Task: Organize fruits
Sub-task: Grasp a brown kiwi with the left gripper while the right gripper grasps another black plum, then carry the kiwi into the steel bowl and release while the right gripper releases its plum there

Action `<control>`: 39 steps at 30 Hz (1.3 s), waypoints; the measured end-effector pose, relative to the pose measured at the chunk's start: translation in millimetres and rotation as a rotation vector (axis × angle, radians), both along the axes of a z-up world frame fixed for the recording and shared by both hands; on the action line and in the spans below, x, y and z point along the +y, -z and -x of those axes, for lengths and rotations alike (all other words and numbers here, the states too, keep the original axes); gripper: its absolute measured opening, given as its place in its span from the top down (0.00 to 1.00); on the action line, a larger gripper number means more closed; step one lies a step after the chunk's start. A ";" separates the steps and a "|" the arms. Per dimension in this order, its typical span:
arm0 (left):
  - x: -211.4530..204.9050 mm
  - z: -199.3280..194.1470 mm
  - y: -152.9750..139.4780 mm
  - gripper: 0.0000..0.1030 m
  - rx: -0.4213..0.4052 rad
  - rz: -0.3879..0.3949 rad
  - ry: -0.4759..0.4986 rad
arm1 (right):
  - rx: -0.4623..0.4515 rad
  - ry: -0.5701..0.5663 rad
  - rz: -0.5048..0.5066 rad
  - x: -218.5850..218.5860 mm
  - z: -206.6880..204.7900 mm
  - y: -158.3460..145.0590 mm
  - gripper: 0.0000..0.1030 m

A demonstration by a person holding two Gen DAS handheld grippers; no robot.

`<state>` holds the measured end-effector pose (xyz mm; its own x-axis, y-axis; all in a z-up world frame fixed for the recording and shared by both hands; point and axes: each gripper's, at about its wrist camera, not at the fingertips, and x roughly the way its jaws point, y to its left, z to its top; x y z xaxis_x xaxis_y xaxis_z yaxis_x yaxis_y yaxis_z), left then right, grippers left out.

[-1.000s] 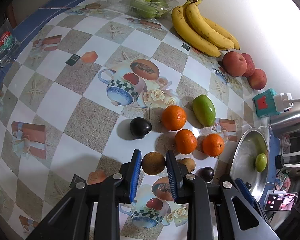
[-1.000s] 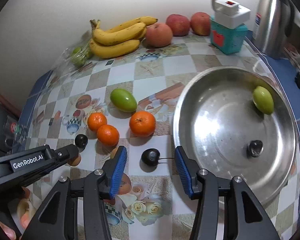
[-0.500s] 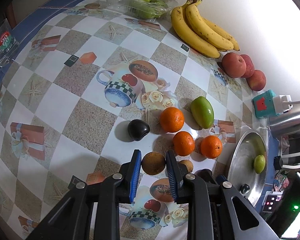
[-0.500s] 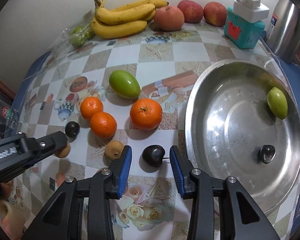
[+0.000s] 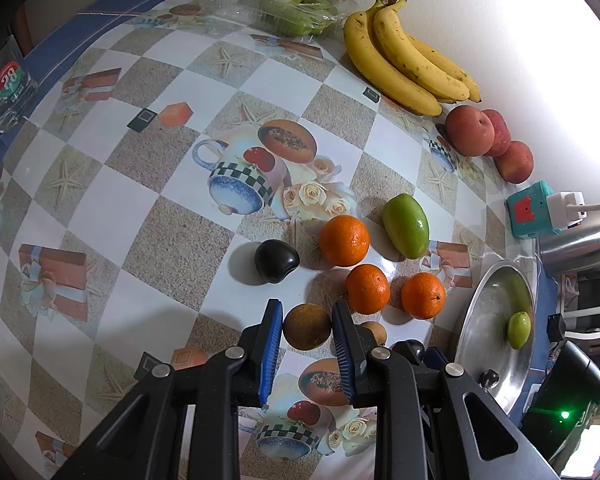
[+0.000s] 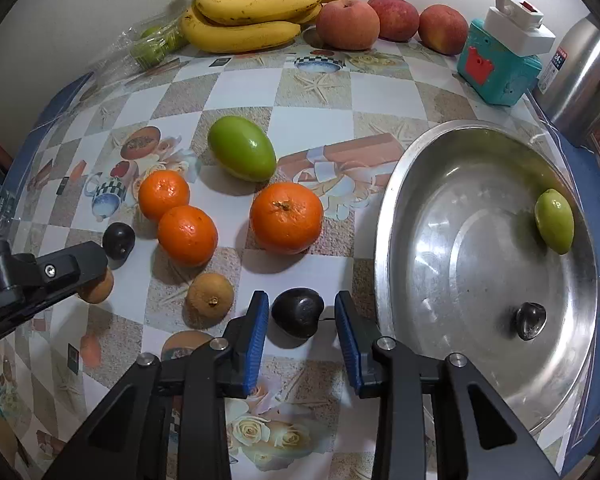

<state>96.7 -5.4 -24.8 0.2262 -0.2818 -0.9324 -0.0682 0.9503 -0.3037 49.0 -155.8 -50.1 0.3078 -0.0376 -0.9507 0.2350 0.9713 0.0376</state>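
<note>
My left gripper [image 5: 307,334] is shut on a round brown fruit [image 5: 307,327], held between its blue pads just above the tablecloth. My right gripper [image 6: 302,316] is open, its jaws on either side of a dark plum-like fruit [image 6: 298,312] on the table, not touching it. A steel bowl [image 6: 396,216] to the right holds a small green fruit [image 6: 554,221] and a dark fruit [image 6: 530,320]. Three oranges [image 6: 286,217], a green mango [image 6: 242,154], a second brown fruit [image 6: 210,295] and another dark fruit [image 6: 118,240] lie on the table.
Bananas [image 6: 252,16], three peaches [image 6: 348,24] and a clear box of green fruit [image 6: 152,46] line the back wall. A teal block with a white plug [image 6: 500,60] and a steel kettle [image 6: 576,80] stand behind the bowl. A glass [image 5: 8,88] stands far left.
My right gripper has come forward and down so the dark fruit sits between its jaws, which have narrowed. My left gripper keeps hold of the brown fruit, barely moved.
</note>
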 end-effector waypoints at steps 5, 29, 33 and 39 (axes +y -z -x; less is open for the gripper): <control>0.2 -0.2 -0.3 0.73 0.000 0.000 0.001 | 0.001 -0.006 0.008 0.8 -0.1 0.8 0.70; -0.5 -10.1 -3.5 0.73 -0.010 -0.009 -0.006 | -0.066 0.041 -0.098 -1.8 5.3 -32.2 0.74; -3.6 -16.6 -5.4 0.73 -0.022 -0.035 0.002 | -0.096 0.069 -0.116 -5.1 3.6 -45.7 0.74; -16.6 -31.8 -1.9 0.73 -0.012 -0.046 0.019 | -0.110 0.104 -0.146 -11.3 -10.7 -54.8 0.74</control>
<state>128.5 -22.0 -22.9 0.2327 -0.2428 -0.9417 -0.0464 0.9645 -0.2601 59.7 -167.1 4.7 0.4117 0.0606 -0.9093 0.3205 0.9244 0.2067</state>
